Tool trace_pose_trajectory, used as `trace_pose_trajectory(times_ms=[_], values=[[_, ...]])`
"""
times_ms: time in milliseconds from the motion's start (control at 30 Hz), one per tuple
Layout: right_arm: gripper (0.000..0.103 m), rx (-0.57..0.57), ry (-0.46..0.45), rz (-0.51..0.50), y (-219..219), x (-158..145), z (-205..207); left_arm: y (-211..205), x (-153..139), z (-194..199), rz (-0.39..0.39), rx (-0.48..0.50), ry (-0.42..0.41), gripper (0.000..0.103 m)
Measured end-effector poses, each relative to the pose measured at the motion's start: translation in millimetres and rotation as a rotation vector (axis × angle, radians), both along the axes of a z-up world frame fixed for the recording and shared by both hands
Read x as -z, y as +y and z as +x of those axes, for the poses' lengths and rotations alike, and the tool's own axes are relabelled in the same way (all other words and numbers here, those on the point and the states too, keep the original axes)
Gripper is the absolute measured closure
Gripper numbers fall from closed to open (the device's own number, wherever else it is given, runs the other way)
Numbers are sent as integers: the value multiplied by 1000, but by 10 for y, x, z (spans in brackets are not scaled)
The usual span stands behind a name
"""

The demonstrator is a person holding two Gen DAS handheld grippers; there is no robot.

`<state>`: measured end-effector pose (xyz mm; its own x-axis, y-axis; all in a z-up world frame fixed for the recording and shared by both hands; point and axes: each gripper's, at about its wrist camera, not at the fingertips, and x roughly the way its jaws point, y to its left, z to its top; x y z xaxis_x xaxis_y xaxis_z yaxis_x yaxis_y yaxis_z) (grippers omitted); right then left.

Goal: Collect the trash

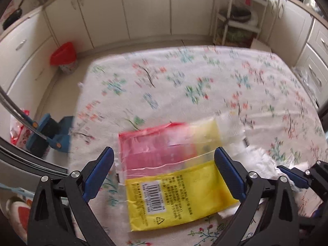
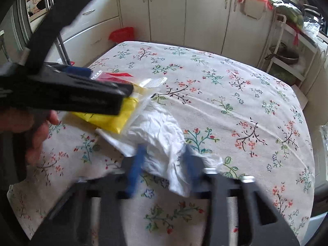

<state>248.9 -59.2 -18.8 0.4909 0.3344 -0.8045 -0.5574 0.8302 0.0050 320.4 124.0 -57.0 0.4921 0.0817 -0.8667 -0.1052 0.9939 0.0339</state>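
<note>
A: What lies on the table with the floral cloth (image 1: 184, 78)?

B: A flat yellow and red plastic packet (image 1: 174, 176) with a barcode, partly inside a clear zip bag, lies near the table's front edge. A crumpled white tissue (image 2: 162, 135) sits just beside it, one corner tucked under the packet's side.

A: And the left gripper (image 1: 164, 174)?

B: Its blue-padded fingers (image 1: 100, 170) stand wide apart, one on each side of the packet, released and not pressing on it. In the right wrist view the same gripper's black body (image 2: 67, 94) shows above the packet, with the person's hand (image 2: 39, 131) behind it.

A: The right gripper (image 2: 164, 168)?

B: It points down at the white tissue. Its blue fingers (image 2: 135, 170) are blurred, with a fold of the tissue between them. Whether the pads already pinch the paper cannot be told from the blur.

A: Anything else around?

B: A small bin lined with a red plastic bag (image 1: 63, 54) stands on the floor past the far left corner of the table, in front of cream cabinets (image 1: 143, 8). A blue dustpan (image 1: 51, 137) rests on the floor at the left.
</note>
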Motion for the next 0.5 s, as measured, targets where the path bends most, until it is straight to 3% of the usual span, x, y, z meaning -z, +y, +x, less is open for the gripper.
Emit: trace_pose_trajectory(times_ms=[67, 200, 300, 400, 500], values=[[91, -5, 6, -5, -42, -5, -30, -59, 0, -12, 1, 19, -11, 17], [94, 25, 30, 8, -302, -7, -148, -235, -46, -76, -26, 100, -6, 56], [95, 63, 47, 12, -574, -17, -239, -409, -53, -172, -40, 155, 9, 71], [95, 106, 56, 8, -894, -33, -366, -606, -63, -326, -89, 205, 41, 79], [95, 164, 76, 26, -1180, -42, -460, -725, -69, -503, -163, 196, 70, 80]])
